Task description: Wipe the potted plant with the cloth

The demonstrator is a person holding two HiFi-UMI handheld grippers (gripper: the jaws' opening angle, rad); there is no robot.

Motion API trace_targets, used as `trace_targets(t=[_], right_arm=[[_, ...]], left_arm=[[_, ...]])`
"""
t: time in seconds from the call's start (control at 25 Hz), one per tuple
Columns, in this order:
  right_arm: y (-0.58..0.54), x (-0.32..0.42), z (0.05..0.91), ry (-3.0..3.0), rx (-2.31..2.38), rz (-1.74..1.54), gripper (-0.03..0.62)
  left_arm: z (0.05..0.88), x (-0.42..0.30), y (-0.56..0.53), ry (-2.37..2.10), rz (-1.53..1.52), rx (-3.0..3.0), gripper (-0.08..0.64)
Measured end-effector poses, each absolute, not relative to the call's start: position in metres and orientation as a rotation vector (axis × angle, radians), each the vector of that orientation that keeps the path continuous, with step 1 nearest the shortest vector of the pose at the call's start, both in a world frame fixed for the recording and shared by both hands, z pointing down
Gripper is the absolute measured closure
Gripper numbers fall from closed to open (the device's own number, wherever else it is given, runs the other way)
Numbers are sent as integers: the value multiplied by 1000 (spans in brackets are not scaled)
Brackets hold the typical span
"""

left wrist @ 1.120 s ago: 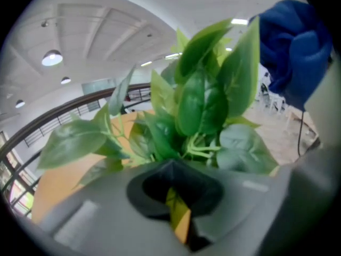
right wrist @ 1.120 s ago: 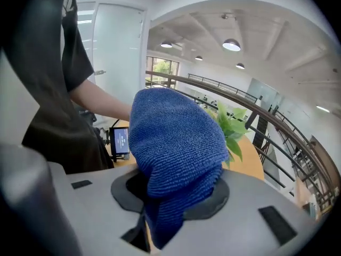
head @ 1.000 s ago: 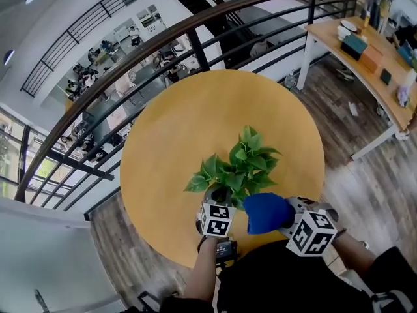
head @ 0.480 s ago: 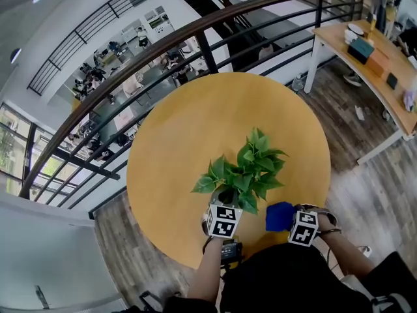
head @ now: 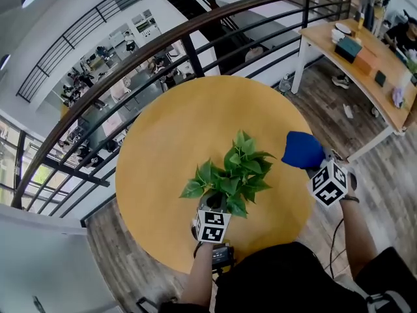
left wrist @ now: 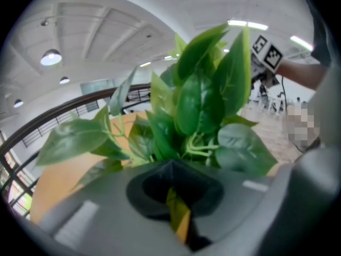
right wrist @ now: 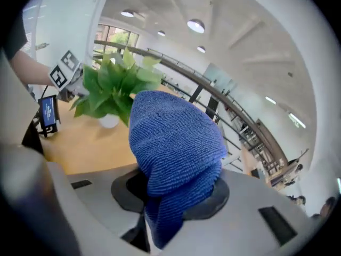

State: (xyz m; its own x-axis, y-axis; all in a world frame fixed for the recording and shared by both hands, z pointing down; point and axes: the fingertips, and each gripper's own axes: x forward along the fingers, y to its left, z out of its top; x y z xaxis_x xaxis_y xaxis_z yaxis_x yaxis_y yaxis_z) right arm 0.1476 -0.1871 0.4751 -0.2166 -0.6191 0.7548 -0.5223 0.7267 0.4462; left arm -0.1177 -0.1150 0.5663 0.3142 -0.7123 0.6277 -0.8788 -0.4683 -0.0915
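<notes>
Right gripper (right wrist: 173,199): jaws closed on a blue cloth (right wrist: 176,143). The cloth is bunched into a rounded wad of ribbed knit that stands up out of the jaws.

In the head view the cloth (head: 303,150) is held at the right edge of the table (head: 189,122). It is close to the potted plant (head: 231,175) but apart from it, and a strip of bare tabletop is seen between the wad and the nearest leaf tip.

Left gripper (head: 212,225): placed at the near side of the plant, right against its base. In the left gripper view the jaws are seen almost together with a thin yellow slit between them. Whether the pot is gripped cannot be told.

Plant: broad, glossy green leaves, spread upward and outward. A white pot (right wrist: 109,120) is seen under them in the right gripper view. The plant is set on the near half of the round yellow table.

Edges and room: the far half of the tabletop is bare. A dark curved railing (head: 163,38) runs behind the table. Wood floor (head: 365,175) lies to the right, and a long desk (head: 365,64) stands well apart beyond it.
</notes>
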Motion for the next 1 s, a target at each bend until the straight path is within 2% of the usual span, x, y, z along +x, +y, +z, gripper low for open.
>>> trace_targets(t=[0.2,0.36,0.48,0.68,1.0], right_arm=[[-213,66,403,-2041,854,-401,457],[-217,18,427,-2004,696,-506,457],[-218,22,468,-1939,638,-447,457],[-220,44,486,-1902,665,-387,457],[-229,61,459,-2061,842,-248,457]], left_arm=[[564,-115,-116,-1436,910,2314,560],[566,-116,-115,-1433,911,2314,560],[569,-115,-114,-1431,899,2319,560],[569,-114,-116,-1426,889,2328,560],[568,-114,-118,-1409,896,2338,560]])
